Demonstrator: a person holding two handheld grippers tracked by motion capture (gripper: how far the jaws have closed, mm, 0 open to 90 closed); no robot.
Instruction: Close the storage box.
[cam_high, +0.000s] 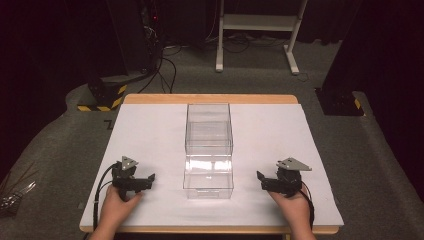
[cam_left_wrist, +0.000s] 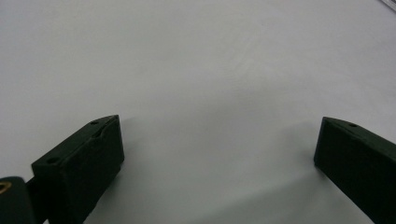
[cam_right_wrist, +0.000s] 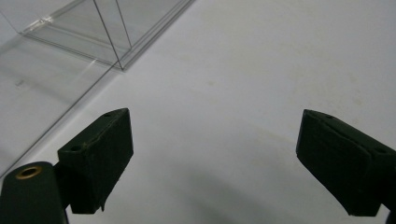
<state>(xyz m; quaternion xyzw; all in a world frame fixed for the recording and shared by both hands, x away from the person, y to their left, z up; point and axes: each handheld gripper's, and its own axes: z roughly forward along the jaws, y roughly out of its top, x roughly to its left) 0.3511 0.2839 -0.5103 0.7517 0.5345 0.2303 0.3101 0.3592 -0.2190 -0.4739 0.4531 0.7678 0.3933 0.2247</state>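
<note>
Two clear plastic boxes stand end to end in the middle of the white table cover (cam_high: 150, 130): a near box (cam_high: 208, 176) and a far box (cam_high: 208, 127). My left gripper (cam_high: 149, 181) rests on the cover left of the near box, open, nothing between its black jaws (cam_left_wrist: 219, 154). To the right of the near box my right gripper (cam_high: 260, 179) also stands open and empty (cam_right_wrist: 215, 154). A corner of the clear box (cam_right_wrist: 112, 32) shows at the upper left of the right gripper view.
The table's wooden edge (cam_high: 210, 98) runs along the far side. Beyond it are a white frame stand (cam_high: 260, 30), cables and a yellow-black striped base (cam_high: 102, 97) on grey carpet. Some metal parts (cam_high: 12, 197) lie on the floor at left.
</note>
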